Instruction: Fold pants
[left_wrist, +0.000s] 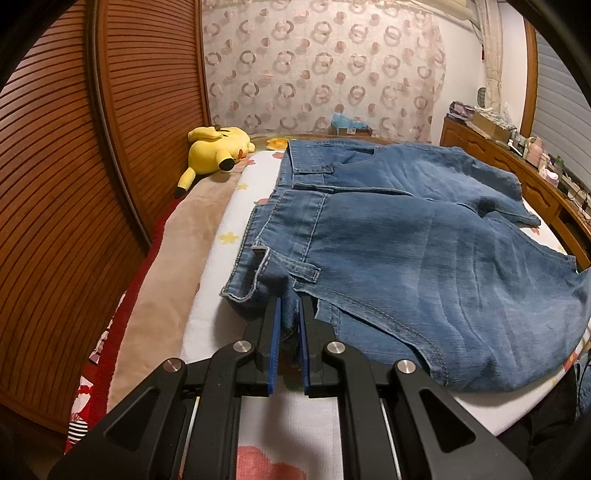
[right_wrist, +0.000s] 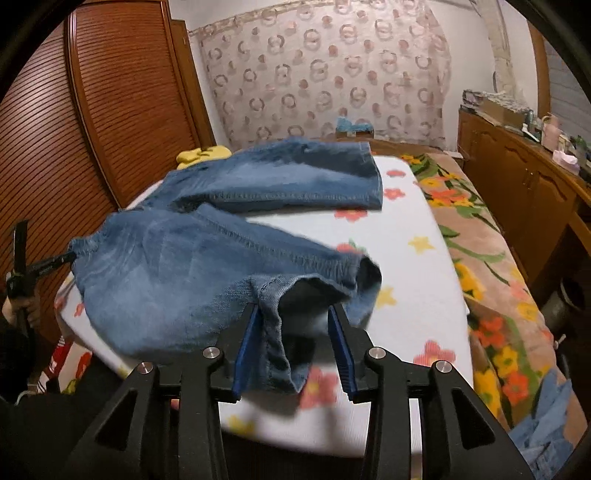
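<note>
Blue denim pants (left_wrist: 406, 258) lie spread on a white flowered bed cover (left_wrist: 229, 229), waistband to the left and legs to the right. My left gripper (left_wrist: 290, 301) is shut on the near corner of the waistband, with denim pinched between its blue pads. In the right wrist view the pants (right_wrist: 177, 266) lie ahead, and the left gripper (right_wrist: 70, 257) holds their far left edge. My right gripper (right_wrist: 295, 310) is open. The near leg's hem (right_wrist: 280, 332) hangs loosely between its spread pads, and it is blurred.
A yellow plush toy (left_wrist: 218, 147) lies at the far left by the louvred wooden wardrobe (left_wrist: 74, 147). A wooden dresser (right_wrist: 517, 177) with small items lines the right. A beige flowered blanket (right_wrist: 480, 258) covers the bed's right side. More blue cloth (right_wrist: 546, 424) lies at bottom right.
</note>
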